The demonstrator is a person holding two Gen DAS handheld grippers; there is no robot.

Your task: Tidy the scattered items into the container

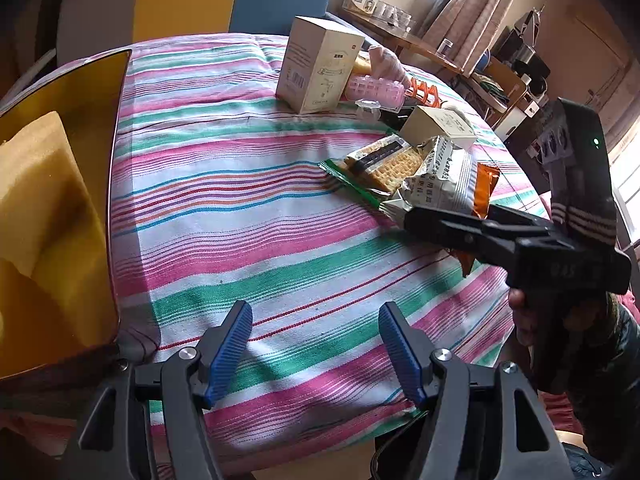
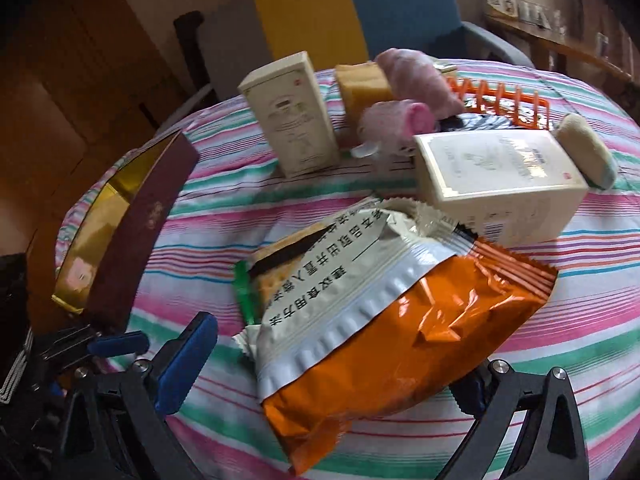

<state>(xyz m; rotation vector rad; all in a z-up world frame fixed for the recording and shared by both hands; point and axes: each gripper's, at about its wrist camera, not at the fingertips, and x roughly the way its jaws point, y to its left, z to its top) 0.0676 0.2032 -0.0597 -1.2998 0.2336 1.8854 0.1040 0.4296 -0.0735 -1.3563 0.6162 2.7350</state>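
Left wrist view
Left gripper: stood about half open, held nothing, hung over bare striped cloth.
Container: gold-lined box at left edge, just beside the left gripper, with yellow foam inside.
Right gripper: reached the snack pile from the right; tips touched or nearly touched the packets, grip not readable here.

Right wrist view
Orange packet: lay between the wide-spread fingers, under a white packet and near a cracker pack.
Grip: pads seemed not pressed yet; right finger mostly hidden behind the packet.
Box: lay just behind the packets.

Risk
Slip: smooth foil could slide out if pinched at the edge only.
Drag: overlapped packets could come along and fall off the table.
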